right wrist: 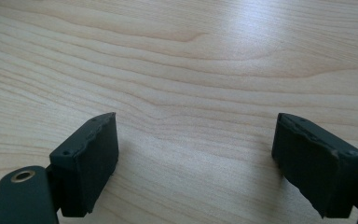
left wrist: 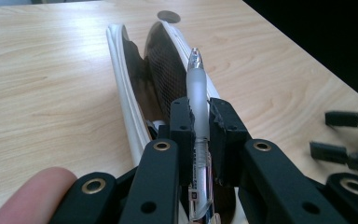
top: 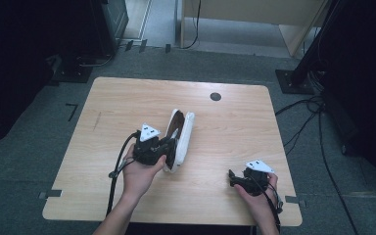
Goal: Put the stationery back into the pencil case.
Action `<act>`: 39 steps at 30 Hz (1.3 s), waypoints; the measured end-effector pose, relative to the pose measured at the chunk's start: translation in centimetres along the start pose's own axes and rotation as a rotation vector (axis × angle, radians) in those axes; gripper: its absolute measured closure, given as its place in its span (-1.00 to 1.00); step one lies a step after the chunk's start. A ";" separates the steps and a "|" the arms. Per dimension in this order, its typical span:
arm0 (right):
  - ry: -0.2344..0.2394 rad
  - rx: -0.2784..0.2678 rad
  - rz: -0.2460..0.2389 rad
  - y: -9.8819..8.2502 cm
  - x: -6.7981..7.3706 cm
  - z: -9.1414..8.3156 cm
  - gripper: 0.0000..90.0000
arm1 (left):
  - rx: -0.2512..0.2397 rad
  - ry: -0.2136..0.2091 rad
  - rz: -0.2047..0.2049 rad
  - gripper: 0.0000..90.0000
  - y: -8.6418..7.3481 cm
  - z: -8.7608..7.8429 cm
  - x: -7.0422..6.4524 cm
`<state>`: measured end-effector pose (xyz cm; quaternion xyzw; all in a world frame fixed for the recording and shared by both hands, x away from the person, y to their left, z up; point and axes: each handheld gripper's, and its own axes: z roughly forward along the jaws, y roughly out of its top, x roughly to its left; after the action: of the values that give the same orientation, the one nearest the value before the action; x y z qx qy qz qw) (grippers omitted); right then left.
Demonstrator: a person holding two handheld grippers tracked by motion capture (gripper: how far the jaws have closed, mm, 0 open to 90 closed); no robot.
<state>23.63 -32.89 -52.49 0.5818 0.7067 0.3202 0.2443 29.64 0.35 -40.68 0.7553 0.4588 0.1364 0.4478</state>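
The pen's (left wrist: 197, 93) lower end is hidden between the left gripper's (left wrist: 199, 116) clamped jaws; it points along the open white pencil case (top: 185, 139) toward the table's (top: 235, 132) far edge. The right gripper (right wrist: 196, 154) gapes empty.

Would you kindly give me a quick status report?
Left gripper shut on pen, over open white case. Right gripper open, nothing between jaws. Nothing in the way.

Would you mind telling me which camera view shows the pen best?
The left gripper view: the pen runs up the middle of the frame, clamped between the left gripper's jaws, over the open white case. In the high view the gripper covers it. The right gripper view shows bare table.
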 end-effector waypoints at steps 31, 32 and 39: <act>0.004 0.001 -0.002 0.0 0.0 -0.1 -0.67 | 0.128 0.276 0.075 0.80 0.6 7.4 -1.5; 0.004 0.001 -0.003 0.0 0.0 -0.1 -0.67 | 0.133 0.288 0.093 0.80 0.5 7.5 -1.6; 0.004 0.001 -0.003 0.0 0.0 -0.1 -0.66 | 0.154 0.273 0.094 0.80 0.4 7.7 -1.4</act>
<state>23.56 -32.87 -52.47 0.5804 0.7080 0.3205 0.2431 33.87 -5.08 -44.36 0.7823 0.4886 0.2232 0.3153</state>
